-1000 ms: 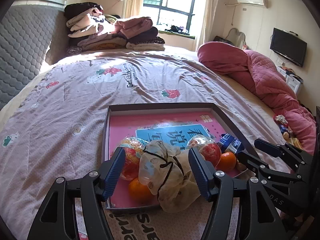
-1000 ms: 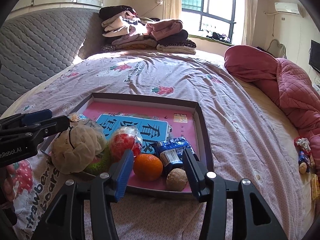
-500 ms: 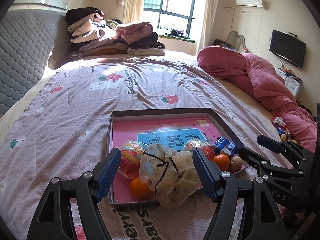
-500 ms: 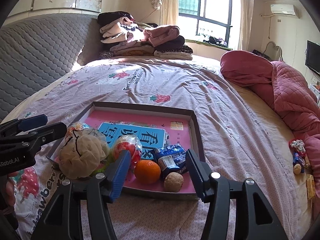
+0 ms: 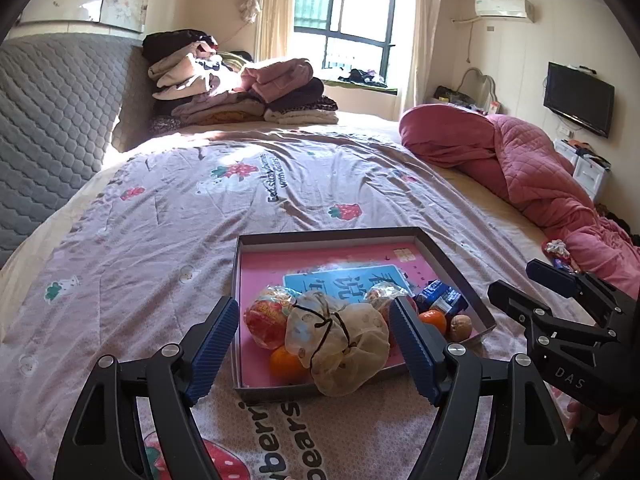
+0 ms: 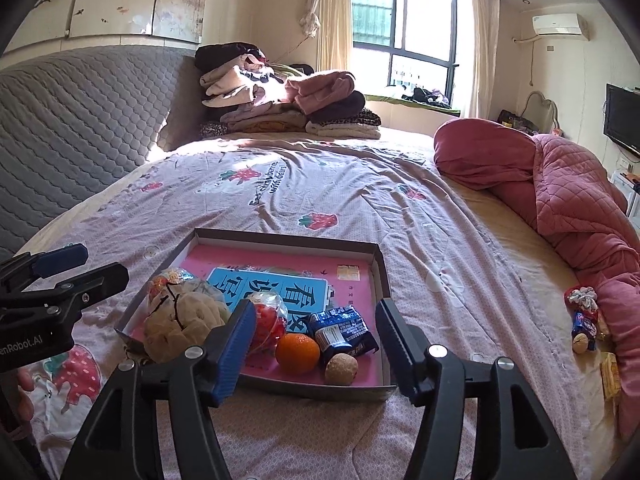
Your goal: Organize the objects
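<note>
A grey-rimmed tray [image 5: 328,234] with a pink floor lies on the bedspread. In it are a cream cloth pouch [image 5: 340,344] tied with black string, a wrapped red ball [image 5: 266,318], two oranges [image 5: 286,364], a blue packet [image 5: 440,298] and a walnut [image 5: 460,326]. My left gripper [image 5: 314,308] hovers above the tray's near edge, its jaws opening wide around nothing. The right gripper [image 6: 316,312] hangs over the near right corner, jaws also opening, empty, above the orange [image 6: 298,352], blue packet [image 6: 344,330] and walnut [image 6: 341,368]. Each gripper shows in the other's view.
A rolled pink quilt [image 6: 560,200] lies along the bed's right side, with small wrapped items [image 6: 582,320] loose beside it. Folded clothes [image 6: 288,104] are piled at the far end by the grey quilted headboard [image 6: 80,120]. A hand [image 6: 24,392] shows at the left edge.
Both grippers have lifted and drawn back from the tray, so its contents sit lower and smaller. Both pairs of jaws have spread wider, the right ones most.
</note>
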Motion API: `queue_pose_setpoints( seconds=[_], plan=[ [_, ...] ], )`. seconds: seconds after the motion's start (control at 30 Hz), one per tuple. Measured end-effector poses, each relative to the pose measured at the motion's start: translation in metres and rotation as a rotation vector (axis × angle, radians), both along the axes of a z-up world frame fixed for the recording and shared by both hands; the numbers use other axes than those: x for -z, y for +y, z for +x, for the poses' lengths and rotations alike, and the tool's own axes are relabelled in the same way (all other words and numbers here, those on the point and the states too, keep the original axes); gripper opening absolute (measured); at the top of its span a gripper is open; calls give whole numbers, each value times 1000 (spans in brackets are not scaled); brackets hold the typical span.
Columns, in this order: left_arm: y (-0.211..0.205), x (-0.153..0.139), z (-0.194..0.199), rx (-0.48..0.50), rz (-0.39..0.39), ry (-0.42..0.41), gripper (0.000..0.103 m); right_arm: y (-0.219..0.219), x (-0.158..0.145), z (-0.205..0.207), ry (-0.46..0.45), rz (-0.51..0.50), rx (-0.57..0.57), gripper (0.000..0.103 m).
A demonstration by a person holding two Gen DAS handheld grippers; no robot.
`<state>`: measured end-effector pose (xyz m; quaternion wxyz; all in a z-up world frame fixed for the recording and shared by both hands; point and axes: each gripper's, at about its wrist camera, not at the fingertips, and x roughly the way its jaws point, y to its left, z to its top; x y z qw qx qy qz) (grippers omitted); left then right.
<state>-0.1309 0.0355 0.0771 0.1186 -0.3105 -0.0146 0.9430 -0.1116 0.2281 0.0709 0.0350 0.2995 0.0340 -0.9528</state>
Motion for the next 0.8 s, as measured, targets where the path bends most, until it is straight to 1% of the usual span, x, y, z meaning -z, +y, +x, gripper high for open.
queue_pose_setpoints(
  seconds=[0.2,0.3,0.43,0.63,0.8],
  plan=[
    [4,-15,24,-30,-31,46,79,2,-12,16,24,-27,-2,63],
    [7,-18,37,-40,-51,57,79,4,-17,25,36,-37,-3,65],
    [9,-15,50,-39,-52,60,79,2,-22,37,47,-39,-8,68],
    [7,-3,61,-47,-42,25,79,-2,-20,53,51,-26,-13,70],
    [7,4,67,-59,-75,24,79,-4,-18,60,48,-28,-10,70]
  ],
)
